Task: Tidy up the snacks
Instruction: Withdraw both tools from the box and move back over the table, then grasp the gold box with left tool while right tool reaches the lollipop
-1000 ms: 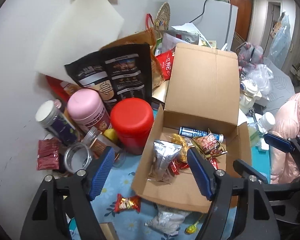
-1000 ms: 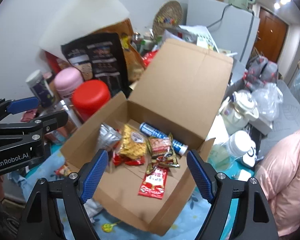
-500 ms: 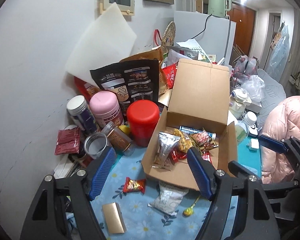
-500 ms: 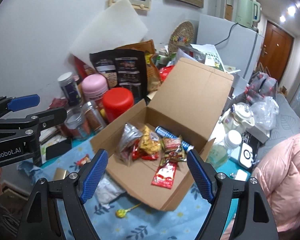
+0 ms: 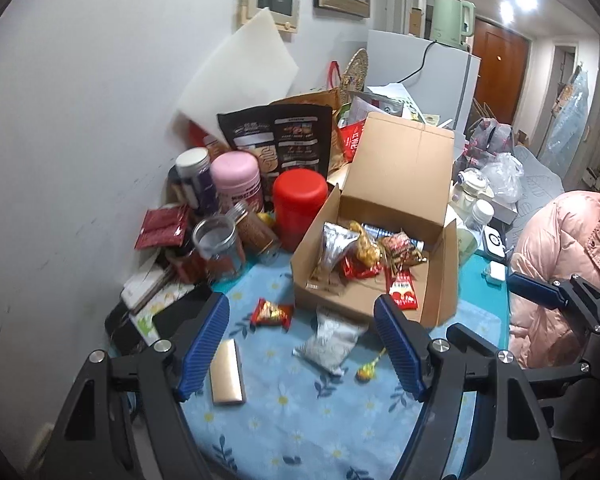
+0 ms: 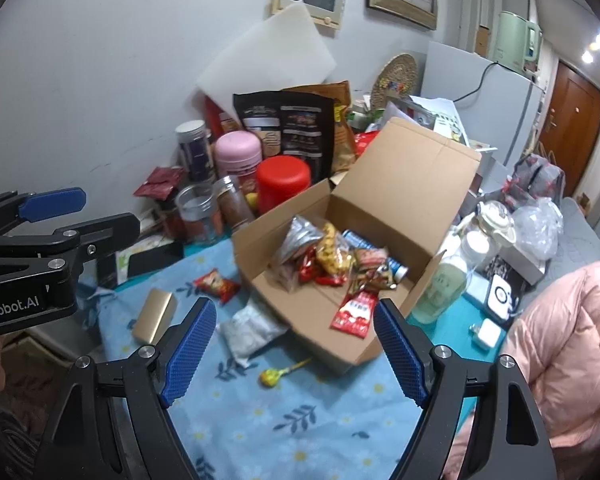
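Left wrist view shows the left gripper [image 5: 302,346] with its jaws apart and nothing between them, hanging above the blue flowered tablecloth [image 5: 300,420]. The right gripper [image 6: 290,354] is likewise spread and empty. Both look parked clear of the work, probably so a next snack can be chosen.

Most snacks already lie in the open cardboard box [image 5: 396,184], its lid propped up at the far side. Four things are left on the cloth near it: a red packet [image 5: 271,313] to the left, a silver pouch [image 5: 330,340] against the box's near wall, a lollipop [image 5: 370,368] and a gold bar [image 5: 226,372].

Jars, a red canister [image 5: 298,208] and bags crowd the far left by the wall; bottles stand right of the box.
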The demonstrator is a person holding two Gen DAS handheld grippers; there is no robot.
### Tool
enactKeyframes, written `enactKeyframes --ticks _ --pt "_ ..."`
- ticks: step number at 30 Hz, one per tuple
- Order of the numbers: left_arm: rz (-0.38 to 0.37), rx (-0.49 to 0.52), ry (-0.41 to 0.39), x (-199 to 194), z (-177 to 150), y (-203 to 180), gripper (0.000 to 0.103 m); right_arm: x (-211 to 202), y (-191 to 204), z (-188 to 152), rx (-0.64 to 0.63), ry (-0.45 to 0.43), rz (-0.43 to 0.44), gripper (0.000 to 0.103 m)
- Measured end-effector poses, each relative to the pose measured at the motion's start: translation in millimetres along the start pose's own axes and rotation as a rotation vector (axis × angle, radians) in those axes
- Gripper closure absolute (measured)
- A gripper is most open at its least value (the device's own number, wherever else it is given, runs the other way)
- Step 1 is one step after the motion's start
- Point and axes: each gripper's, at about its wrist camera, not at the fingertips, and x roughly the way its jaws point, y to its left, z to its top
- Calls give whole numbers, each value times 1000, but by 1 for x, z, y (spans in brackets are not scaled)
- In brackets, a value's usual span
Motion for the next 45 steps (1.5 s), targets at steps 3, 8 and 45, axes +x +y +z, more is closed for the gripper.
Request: enactKeyframes --ticks 3,8,45 --pt "-4 -37 1 -13 -21 5 28 -9 7 -15 -14 1 17 21" --pt "34 -66 12 -27 -54 8 28 -19 19 -41 -35 19 60 21" --pt "36 -185 194 84 -134 100 28 102 53 -109 120 201 36 30"
